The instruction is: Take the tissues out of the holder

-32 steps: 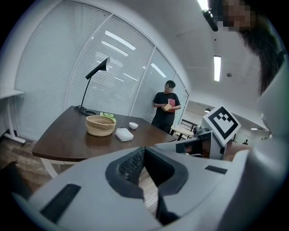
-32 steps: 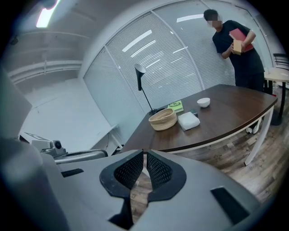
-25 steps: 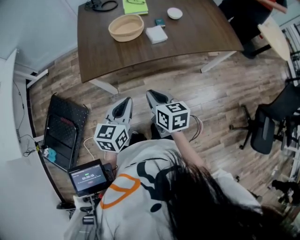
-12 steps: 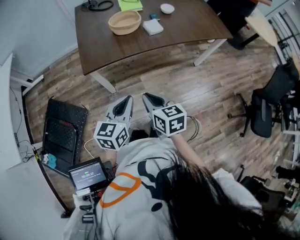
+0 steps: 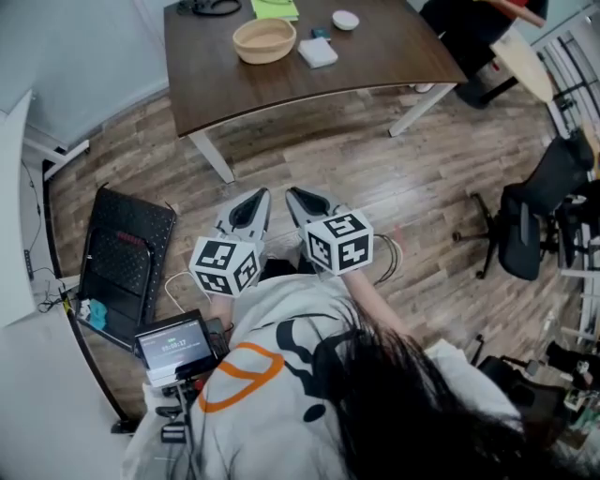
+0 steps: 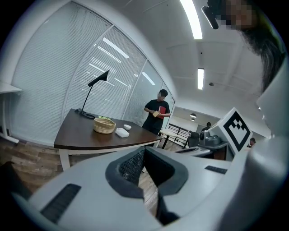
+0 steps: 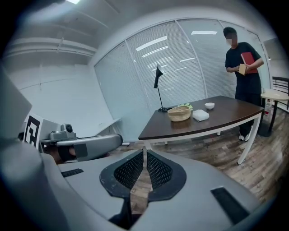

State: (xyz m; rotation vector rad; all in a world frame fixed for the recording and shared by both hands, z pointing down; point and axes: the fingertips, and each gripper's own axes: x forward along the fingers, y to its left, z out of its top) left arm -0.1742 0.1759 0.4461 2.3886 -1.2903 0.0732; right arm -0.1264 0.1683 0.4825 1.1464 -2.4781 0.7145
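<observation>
The left tongs (image 5: 259,194) are closed: in the left gripper view the 2 dark ribbed pads meet at their front ends and nothing is between them. The right tongs (image 5: 293,193) are narrow in the same way, with the pad tips touching and only floor visible through the slit behind them. The 2 tongs are side by side, close together but apart, in front of the person's body and above the wooden floor (image 5: 375,169). Both point toward the surface (image 5: 281,80) and are well apart from it. Each one carries its marker cube at the back, the left cube (image 5: 225,265) and the right cube (image 5: 339,241).

The white tissue pack (image 5: 319,52) lies on the dark brown surface, far from both tongs. Just beside it stands a woven basket (image 5: 264,40); I cannot tell whether the 2 touch. Behind the pack there are a small dark object (image 5: 322,34) and a small white bowl (image 5: 345,20). A green sheet (image 5: 275,8) and a black desk lamp (image 7: 158,88) are at the far edge of the surface.

A person in dark clothes (image 7: 244,67) stands at the far end of the surface with a red object in the hands. A black office chair (image 5: 539,220) stands on the floor at the right. At the left, a black flat case (image 5: 127,253) and a small lit screen (image 5: 173,342) are near the person's side.
</observation>
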